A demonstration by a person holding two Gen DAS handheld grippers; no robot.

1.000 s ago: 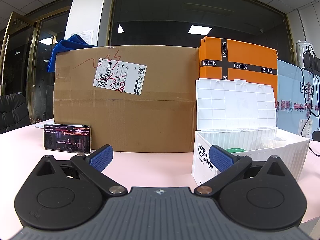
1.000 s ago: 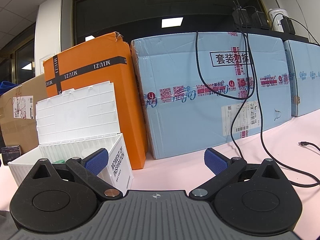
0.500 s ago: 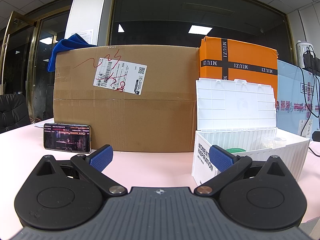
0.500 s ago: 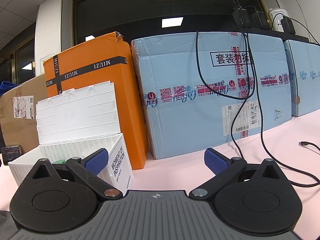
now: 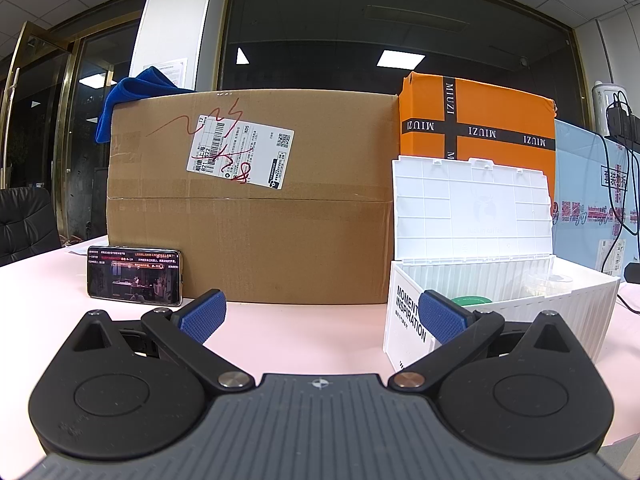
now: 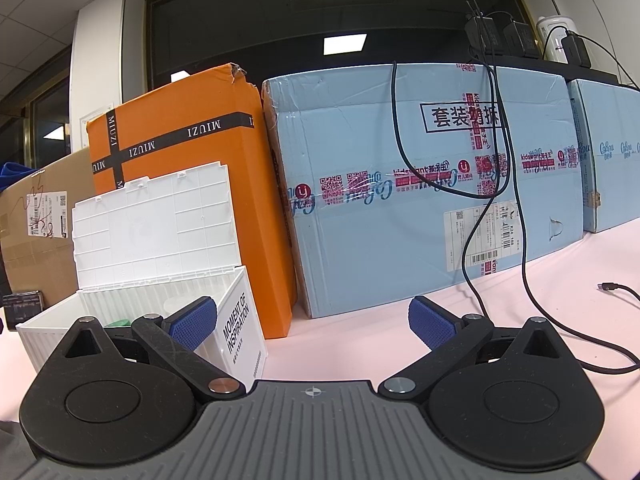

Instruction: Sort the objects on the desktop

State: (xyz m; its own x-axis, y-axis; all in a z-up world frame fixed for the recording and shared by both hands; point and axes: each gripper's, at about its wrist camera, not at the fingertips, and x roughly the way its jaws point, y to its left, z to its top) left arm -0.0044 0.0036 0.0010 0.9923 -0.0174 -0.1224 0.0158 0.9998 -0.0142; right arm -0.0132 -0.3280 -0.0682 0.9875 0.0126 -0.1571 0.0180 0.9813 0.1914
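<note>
My left gripper [image 5: 320, 316] sits low over the pink table [image 5: 304, 332], jaws spread wide, nothing between the blue pads [image 5: 202, 316]. My right gripper [image 6: 312, 322] is the same: jaws wide apart, empty, over bare tabletop. White storage box [image 5: 500, 300] at 2 o'clock in my left view, lid [image 5: 472, 208] standing up against the orange MIUZI box [image 5: 480, 120]; in my right view it's at 10 o'clock, just behind the left pad. Inside it a green round thing [image 5: 472, 300] and a clear round container [image 5: 548, 282], mostly hidden, can't tell more. Phone [image 5: 135, 276] at 10 o'clock in left view, screen lit, propped against the brown cardboard box [image 5: 248, 216], which has a shipping label [image 5: 240, 158] and a blue cloth [image 5: 132, 100] on its top corner. Light blue carton [image 6: 420, 200] at 12 o'clock in right view, just beside the orange box, black cables [image 6: 516, 240] hanging down its front onto the table at 3 o'clock.
</note>
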